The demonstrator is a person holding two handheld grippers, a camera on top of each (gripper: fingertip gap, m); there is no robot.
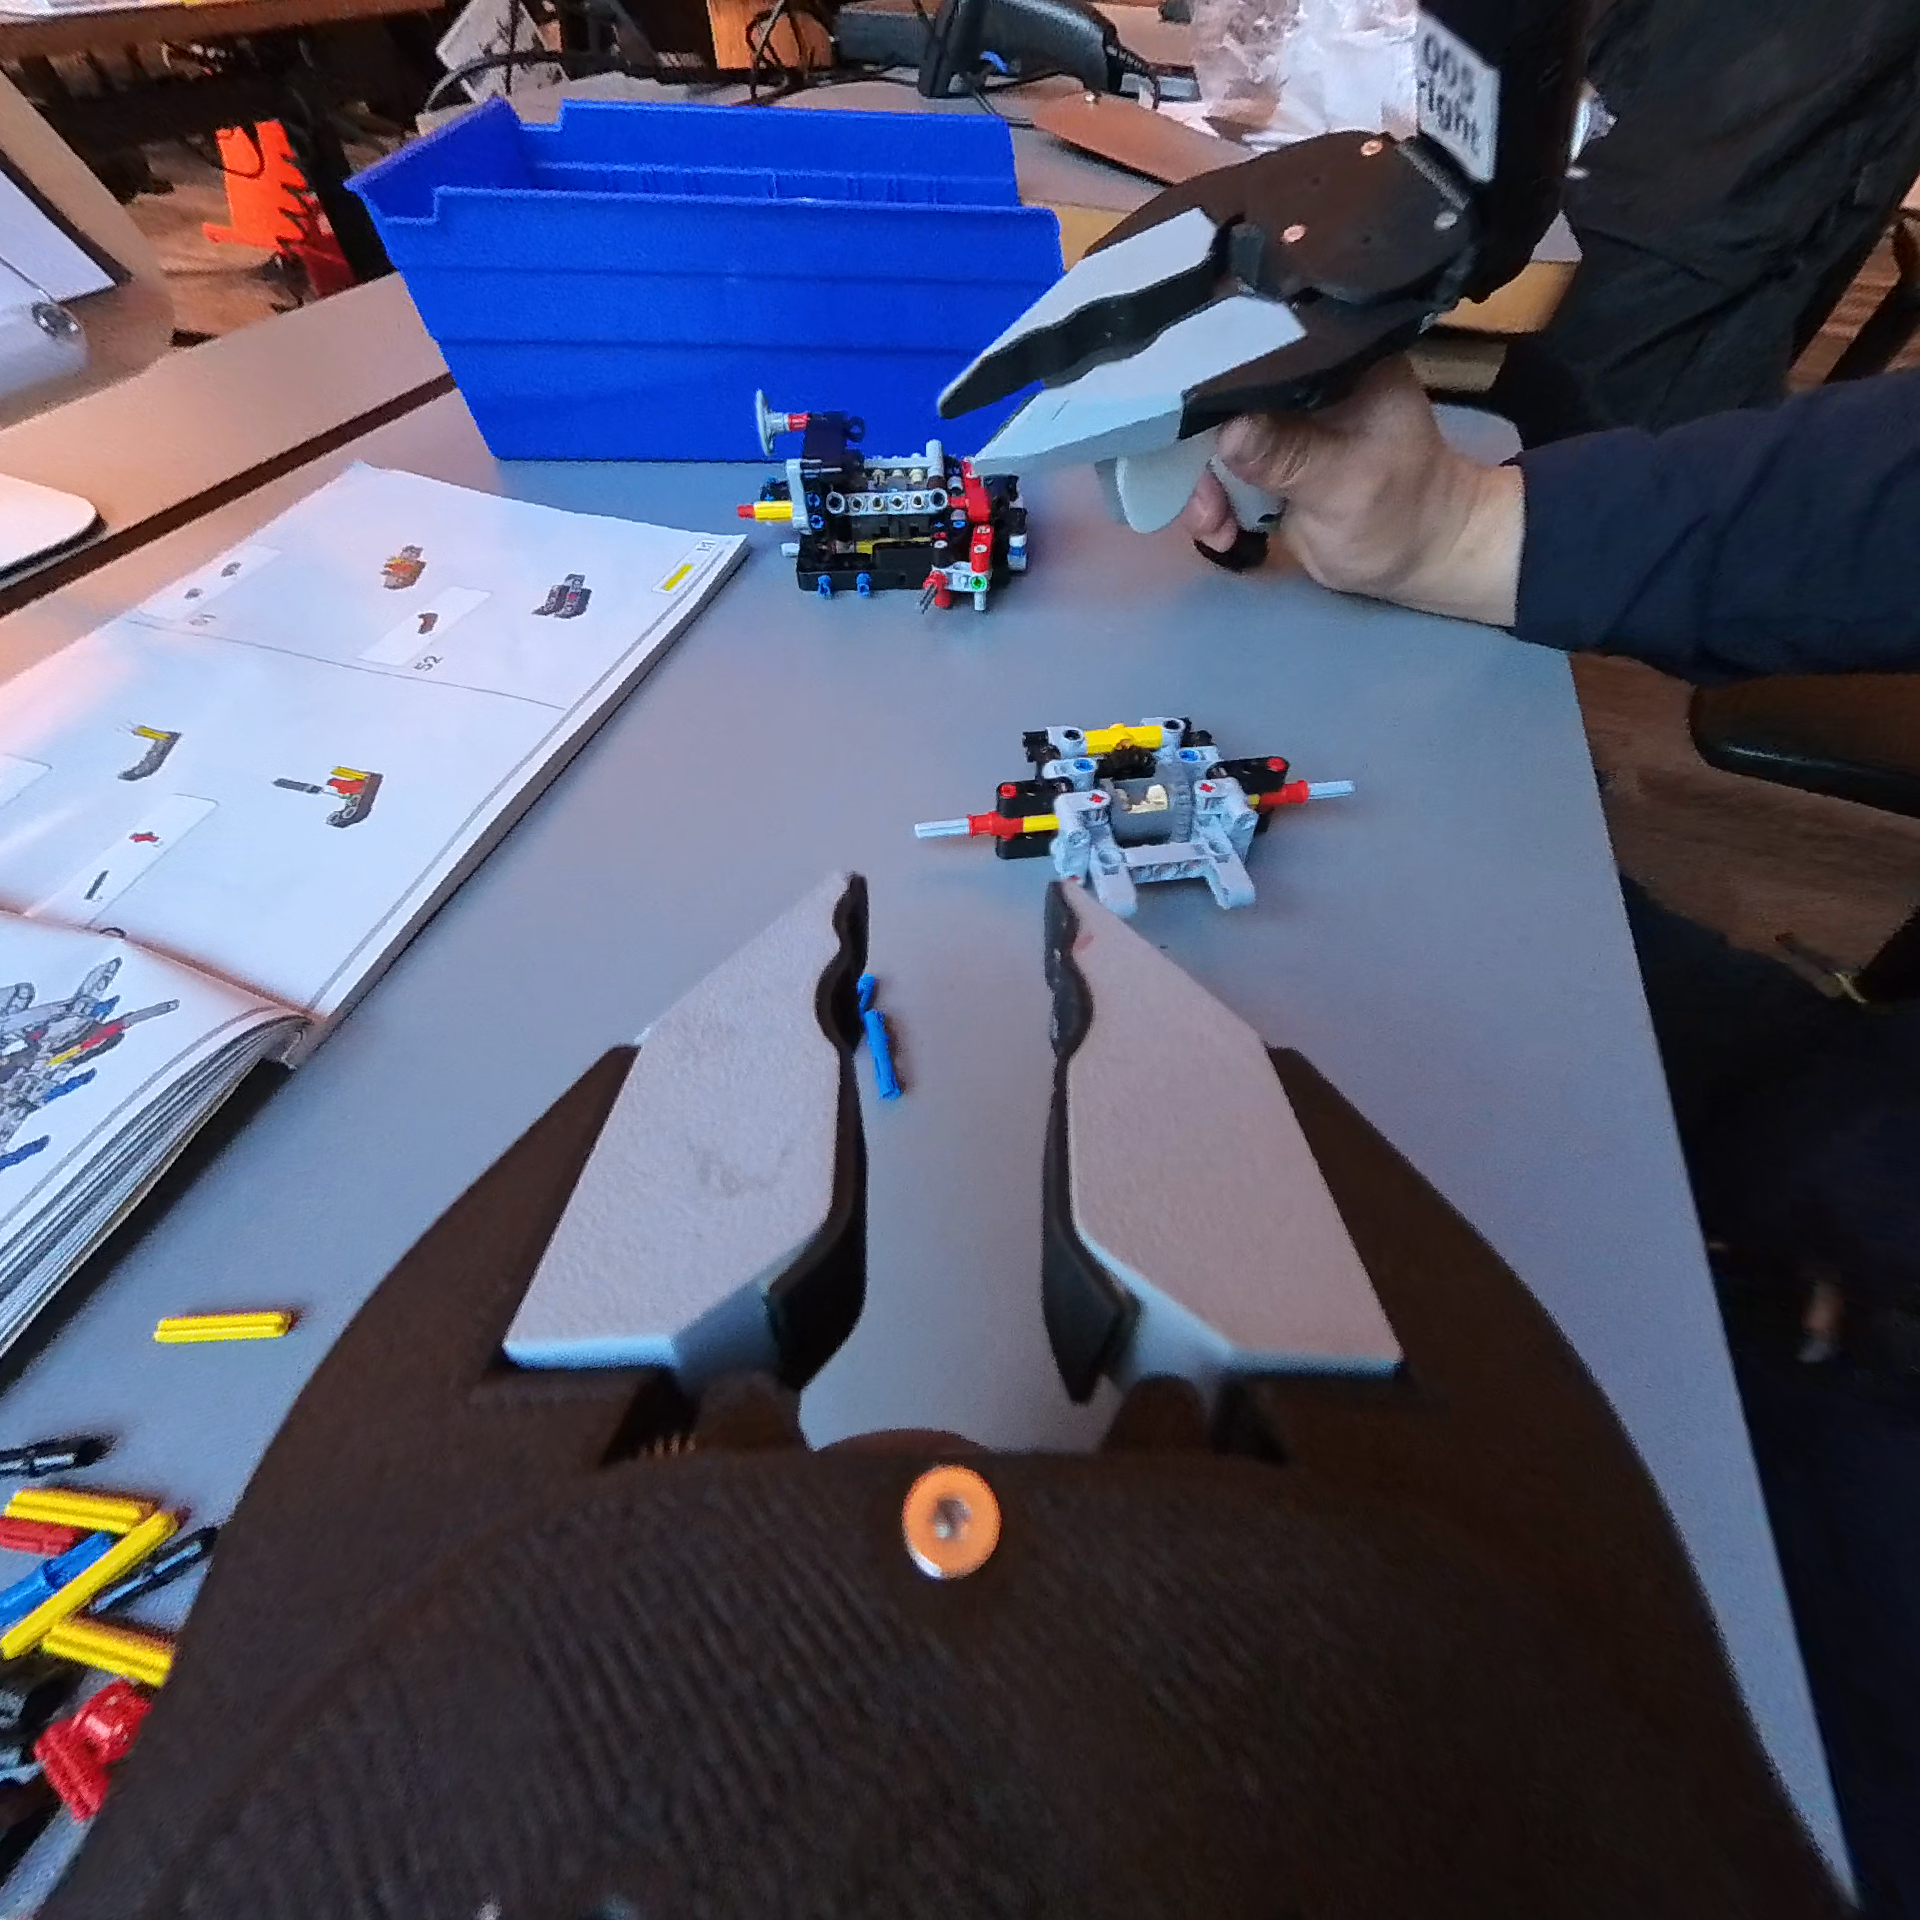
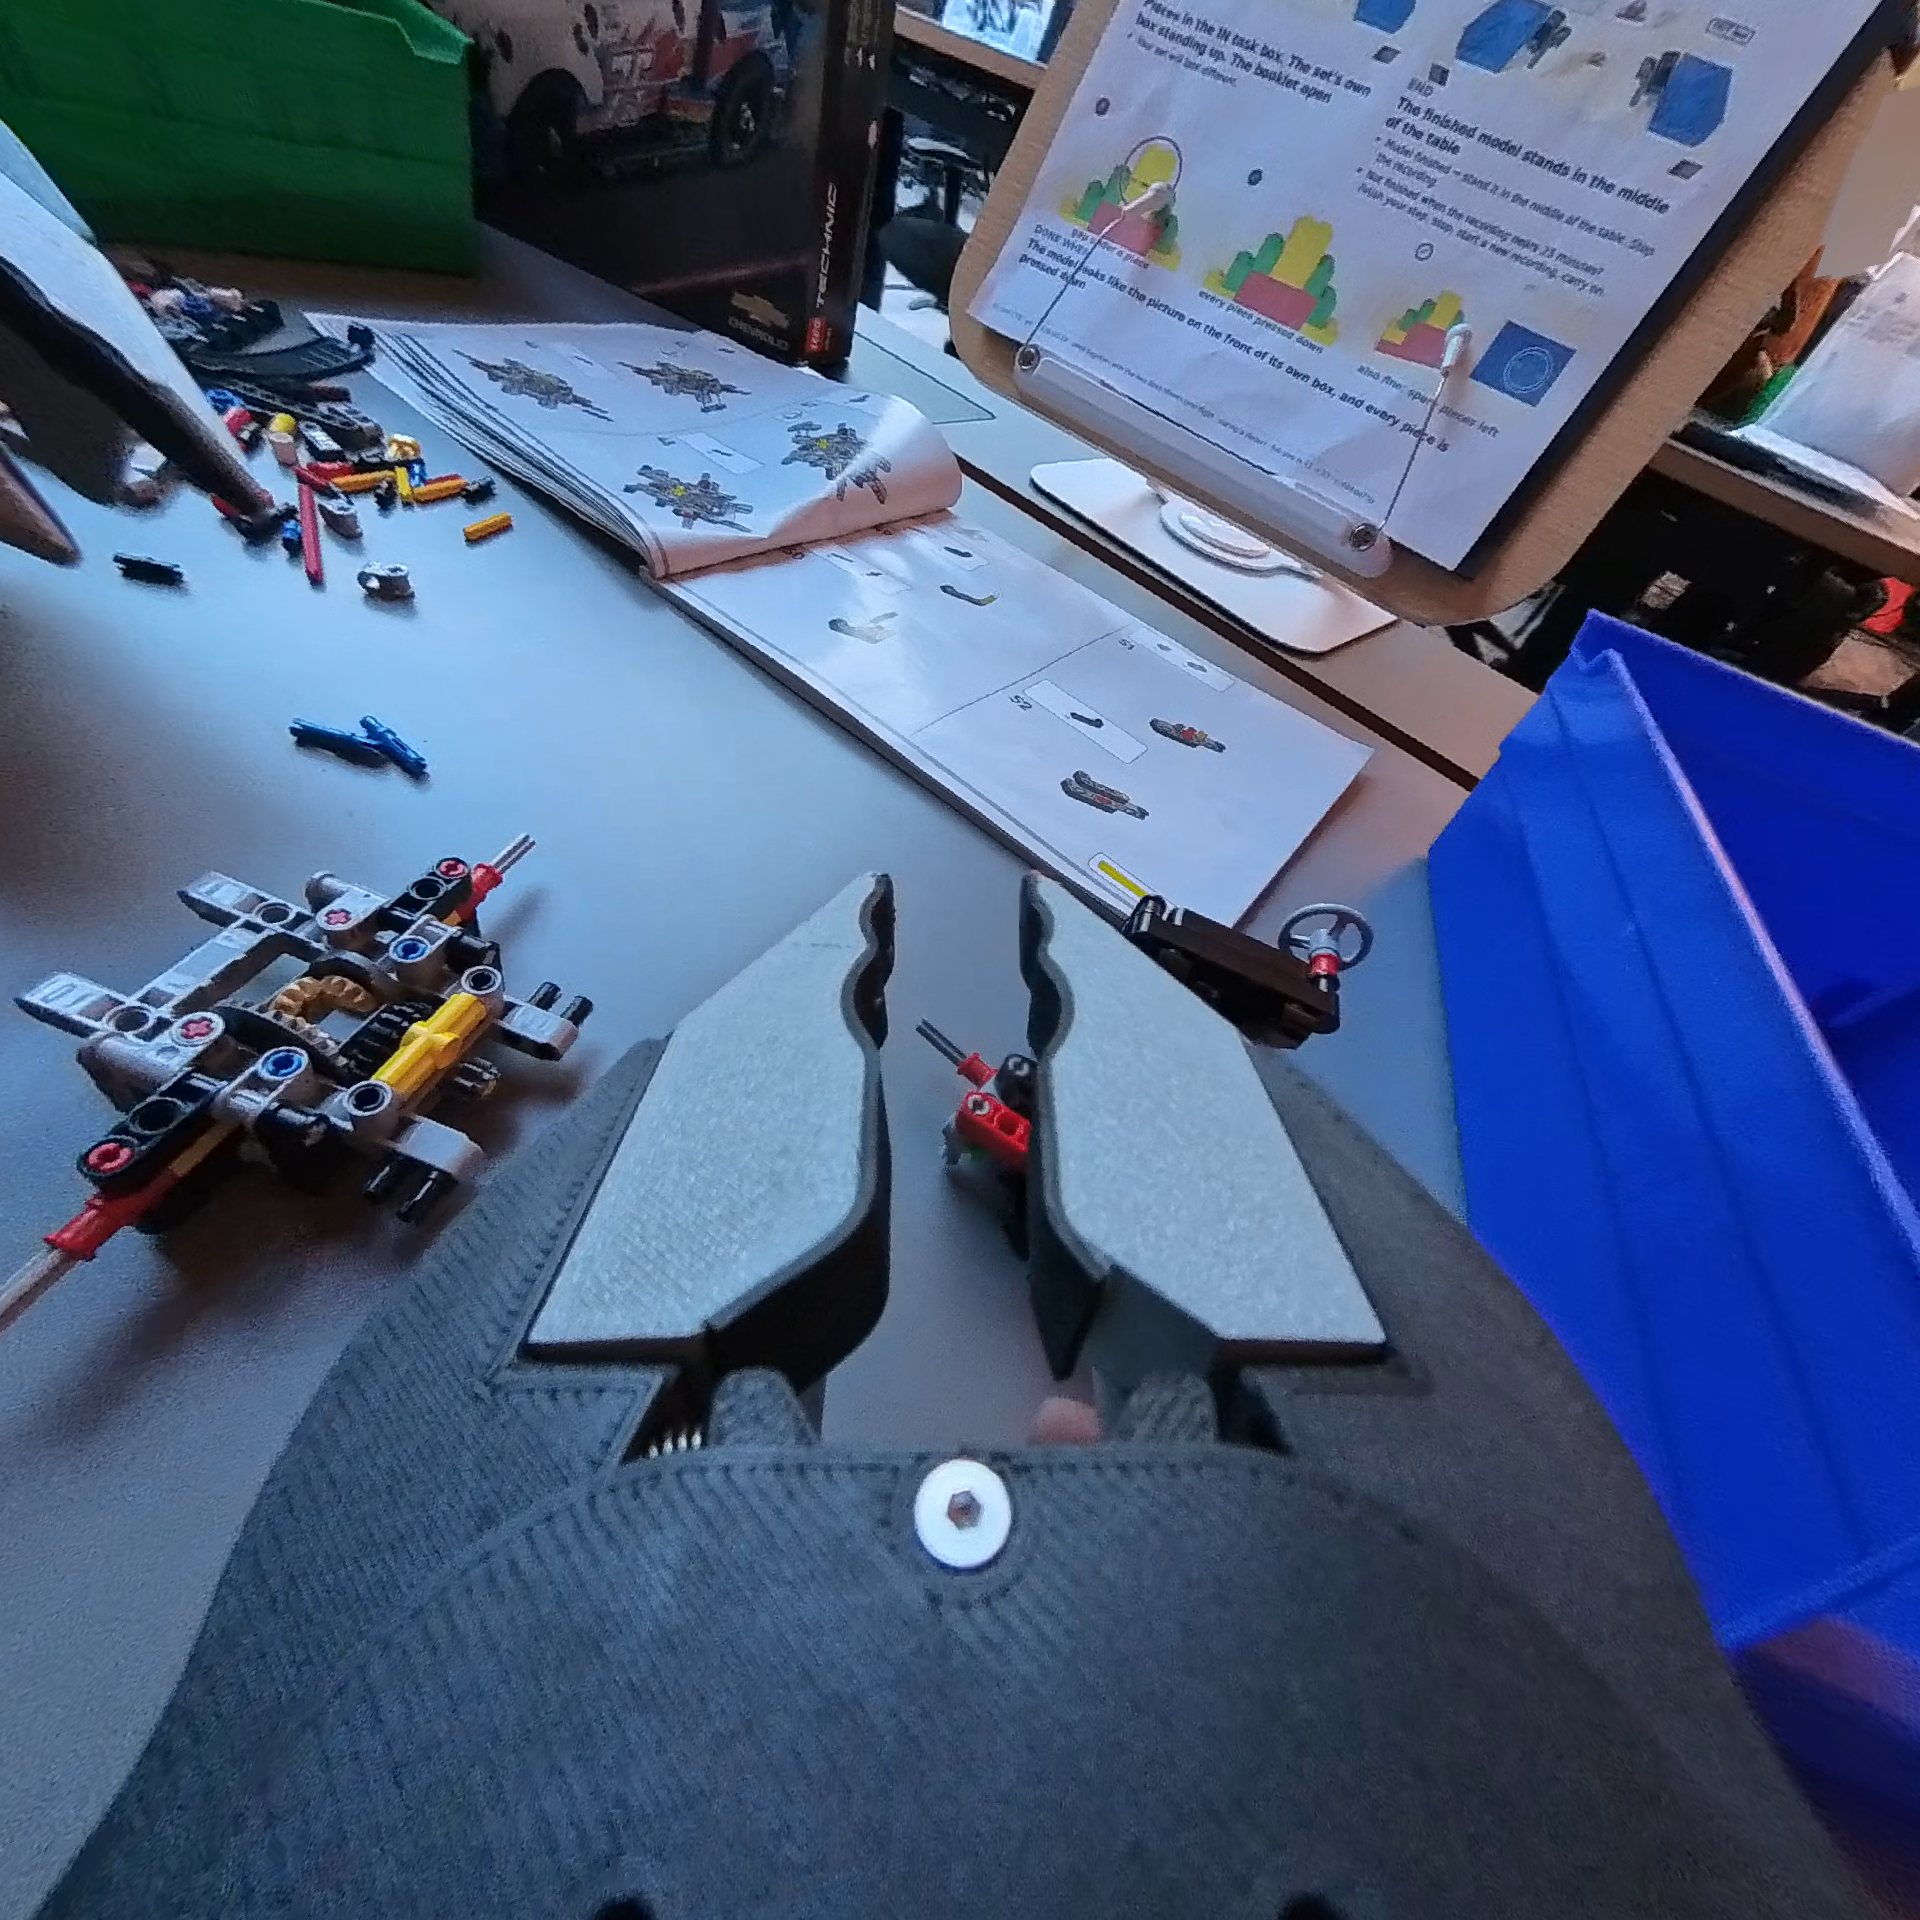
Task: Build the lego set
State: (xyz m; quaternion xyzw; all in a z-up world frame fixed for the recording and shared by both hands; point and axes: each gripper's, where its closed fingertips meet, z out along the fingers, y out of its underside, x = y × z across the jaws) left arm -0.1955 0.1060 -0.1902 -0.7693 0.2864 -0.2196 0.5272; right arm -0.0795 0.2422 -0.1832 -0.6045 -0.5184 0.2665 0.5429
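Left claw (image 1: 956, 914) hovers with its jaws apart and nothing between them, above two small blue pins (image 1: 878, 1034) lying on the grey table (image 1: 727, 727) beside its left finger. Right claw (image 2: 956, 925), jaws also apart, hovers over the black brick assembly (image 1: 894, 520), seemingly not touching it. Lower the left claw squarely so both pads straddle one pin.

Blue bin (image 1: 727, 270); grey table (image 1: 727, 748); two blue pins (image 1: 878, 1039); yellow axle (image 1: 223, 1327).

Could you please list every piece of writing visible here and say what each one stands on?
I name only the bearers and do not copy the wording.
White sheet on the stand: printed lines and headings, readable.
Dark box: brand lettering down its edge.
Open booklet: small step numbers.
White label on the right gripper: short print.
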